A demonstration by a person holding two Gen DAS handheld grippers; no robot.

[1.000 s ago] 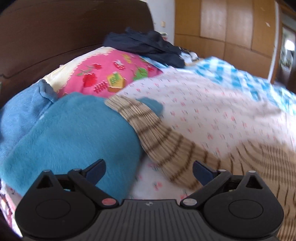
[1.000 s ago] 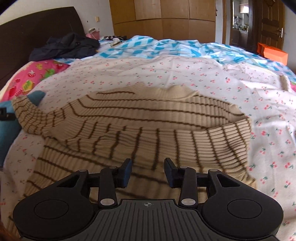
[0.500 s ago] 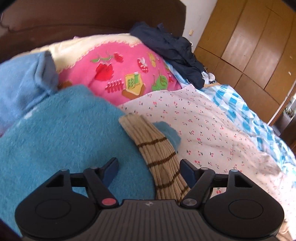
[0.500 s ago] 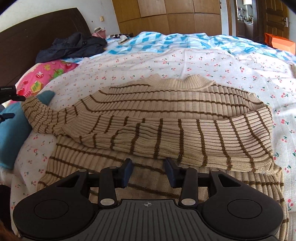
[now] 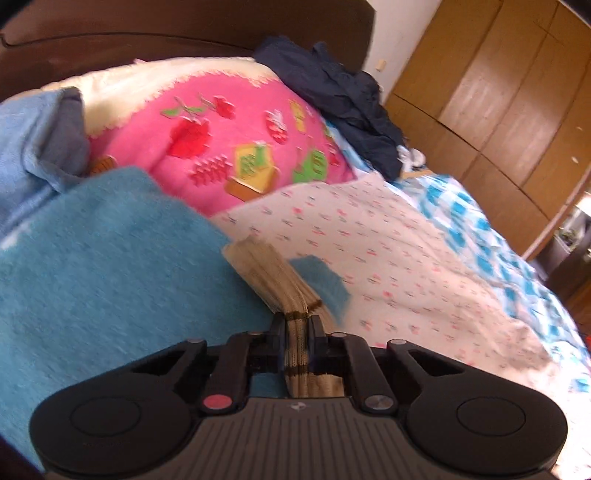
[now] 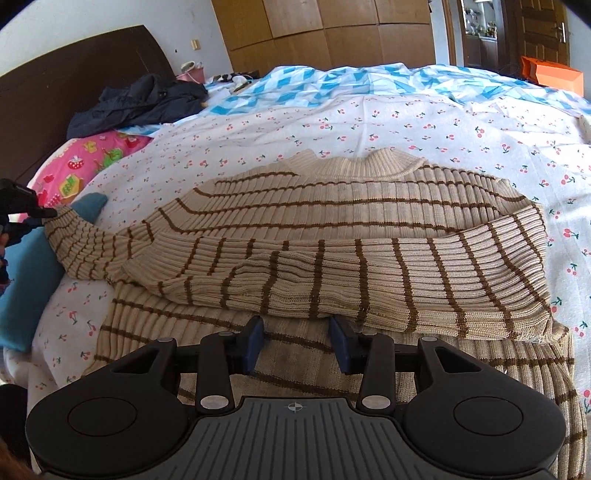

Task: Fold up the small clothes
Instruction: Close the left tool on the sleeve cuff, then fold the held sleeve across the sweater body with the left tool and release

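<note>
A beige ribbed sweater point(image 6: 351, 206) with brown stripes lies flat on the cherry-print sheet point(image 6: 424, 125), collar toward the far side. Its right sleeve point(image 6: 388, 284) is folded across the body. The left sleeve point(image 6: 81, 243) stretches out to the left over a blue blanket. My left gripper point(image 5: 297, 328) is shut on that sleeve's cuff point(image 5: 266, 269), the knit bunched between its pads; it also shows at the left edge of the right wrist view as the left gripper point(image 6: 22, 210). My right gripper point(image 6: 297, 339) hovers over the sweater's lower part, jaws partly apart, nothing pinched.
A blue fleece blanket point(image 5: 92, 277) and a pink fruit-print pillow point(image 5: 229, 147) lie by the dark headboard point(image 5: 147, 33). A dark jacket point(image 6: 140, 103) is heaped at the bed's head. Wooden wardrobes point(image 6: 332, 33) stand behind; an orange bag point(image 6: 550, 75) sits far right.
The left gripper slid to the end of the outstretched sleeve, rolled a little, and shut on the cuff. The right gripper stayed over the sweater with its jaws unchanged.
</note>
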